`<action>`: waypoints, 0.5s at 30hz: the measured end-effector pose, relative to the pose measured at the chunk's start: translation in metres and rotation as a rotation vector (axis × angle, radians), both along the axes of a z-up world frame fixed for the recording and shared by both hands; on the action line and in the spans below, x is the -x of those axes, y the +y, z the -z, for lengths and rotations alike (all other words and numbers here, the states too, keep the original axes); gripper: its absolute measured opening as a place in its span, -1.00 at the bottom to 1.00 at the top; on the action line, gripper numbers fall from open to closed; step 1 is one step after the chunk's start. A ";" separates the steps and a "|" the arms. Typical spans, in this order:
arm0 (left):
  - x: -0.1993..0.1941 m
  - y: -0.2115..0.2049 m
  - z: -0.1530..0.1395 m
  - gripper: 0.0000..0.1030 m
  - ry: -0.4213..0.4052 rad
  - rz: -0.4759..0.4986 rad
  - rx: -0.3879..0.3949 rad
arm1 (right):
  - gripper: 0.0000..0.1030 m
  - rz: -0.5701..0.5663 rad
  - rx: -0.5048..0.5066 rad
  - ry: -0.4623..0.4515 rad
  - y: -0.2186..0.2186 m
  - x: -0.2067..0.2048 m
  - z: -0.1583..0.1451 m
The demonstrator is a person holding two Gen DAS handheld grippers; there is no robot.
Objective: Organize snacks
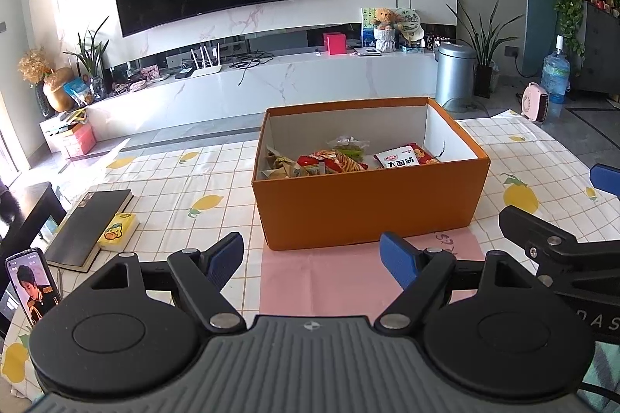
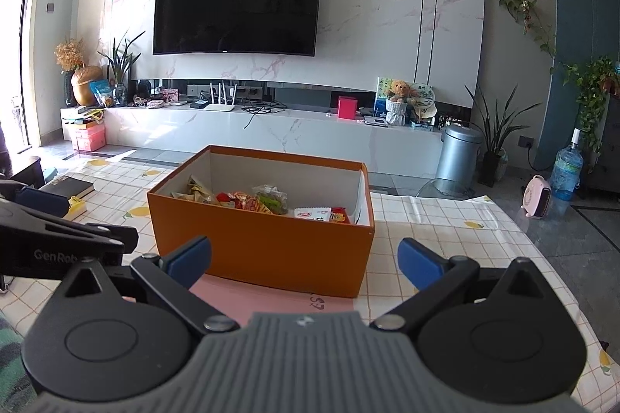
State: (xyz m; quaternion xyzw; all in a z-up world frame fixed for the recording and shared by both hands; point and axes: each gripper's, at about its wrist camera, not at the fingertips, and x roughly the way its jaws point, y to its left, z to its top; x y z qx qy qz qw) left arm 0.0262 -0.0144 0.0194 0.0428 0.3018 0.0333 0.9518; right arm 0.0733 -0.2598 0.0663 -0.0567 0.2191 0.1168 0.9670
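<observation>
The snack packets (image 1: 341, 157) lie jumbled in the bottom of the orange box (image 1: 364, 207) on the checked tablecloth (image 1: 174, 188), facing every way, with no shared axis. I judge them light, crinkly and slippery, best pinched at a sealed edge. The box's long side runs across my view. My left gripper (image 1: 312, 258) and right gripper (image 2: 304, 258) both stand wide and empty just before it.

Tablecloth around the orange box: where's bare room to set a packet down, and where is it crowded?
Free: the lemon-print tablecloth between the black book and the orange box, and the cloth to the box's right in the right wrist view. The pink sheet before the box is bare. Crowded: the box's floor, covered with snack packets, and the corner holding the book, yellow pack and phone.
</observation>
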 end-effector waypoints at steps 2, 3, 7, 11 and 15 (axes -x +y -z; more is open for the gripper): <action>0.000 0.000 0.000 0.82 0.002 0.000 0.000 | 0.92 0.001 0.000 -0.001 0.000 0.000 -0.001; 0.000 0.000 -0.001 0.82 0.003 0.000 0.000 | 0.92 0.001 0.000 -0.002 -0.001 0.000 0.000; 0.000 -0.001 -0.002 0.82 0.003 0.002 -0.001 | 0.92 0.008 -0.005 0.000 -0.002 0.000 -0.001; 0.000 -0.001 -0.001 0.82 0.002 0.000 0.000 | 0.92 0.011 -0.011 0.001 -0.003 0.000 -0.001; 0.000 -0.001 -0.002 0.82 0.003 0.000 -0.001 | 0.92 0.011 -0.009 0.004 -0.002 0.000 -0.001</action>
